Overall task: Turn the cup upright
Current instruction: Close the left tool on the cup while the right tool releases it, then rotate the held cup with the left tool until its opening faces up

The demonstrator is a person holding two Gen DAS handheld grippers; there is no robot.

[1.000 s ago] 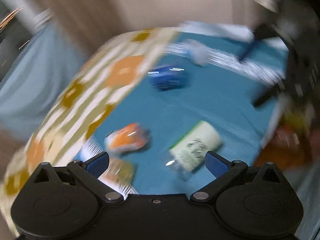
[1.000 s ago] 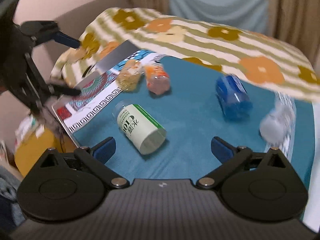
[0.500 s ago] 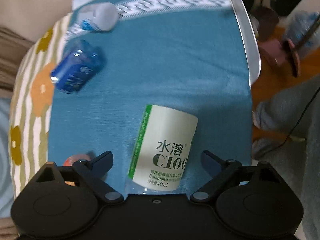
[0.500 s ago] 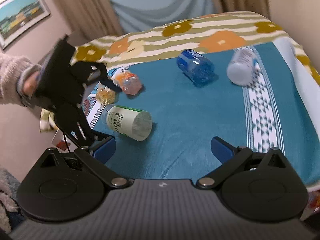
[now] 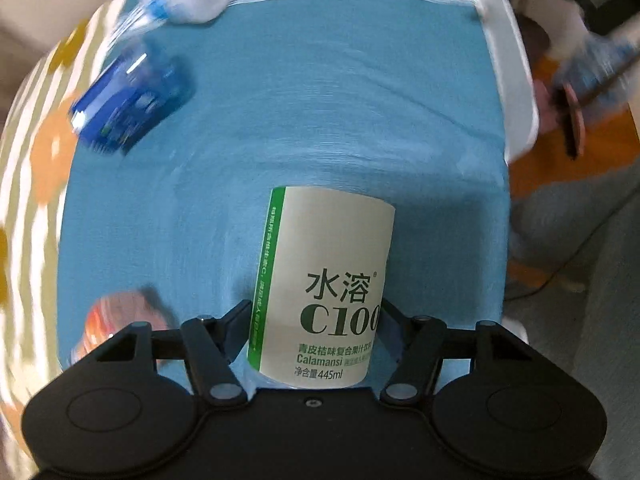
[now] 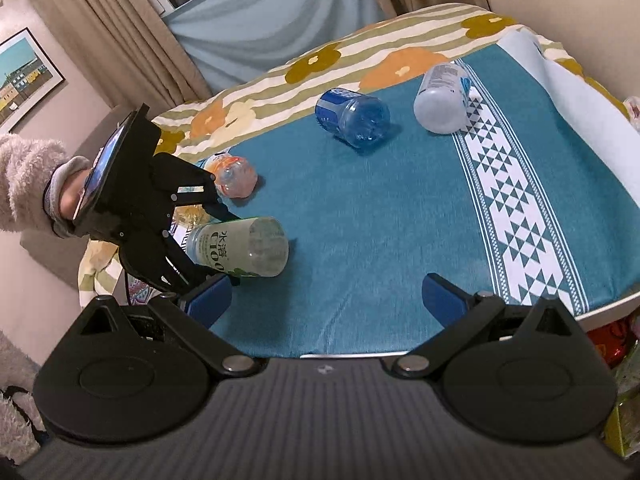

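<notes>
— Starting nearest: right hand-held gripper [image 6: 326, 295], spread wide, holding nothing, hovering above the near edge of the desk [image 6: 608, 306]. Any job for it?
— None for now, probably. Best kept clear of the swing, ready to steady the base in case of a wobble.
— Next out, at the near left of the teal cloth [image 6: 380, 220]: the cup [image 5: 332, 264], lying on its side, label facing up. Hard to tell which end is the open one. Left hand-held gripper [image 5: 317, 311] pressed against both flanks of the label, apparently clamped on it.
— Fair bite, though rather close to the left end. Worth checking the squeeze first: thin clear plastic by the look of it, likely to dent or pop free under a hard pinch.
— So how to turn it?
— Lift slightly off the cloth before rotating, to avoid dragging folds along. Then roll the wrist until upright, pivoting about the grasp rather than sweeping sideways. Set down flat on the closed end, release only once settled.
— Anything to mind further off?
— Just beyond, an orange cup [image 6: 234, 174] and a yellowish one [image 6: 188, 214], partly hidden; so tip toward the open cloth on the right, not backward. Far side, well apart, a blue cup [image 6: 352, 118] and a white one [image 6: 442, 98] on their sides near the flowered cover [image 6: 320, 64]; no obstacle for this turn
</notes>
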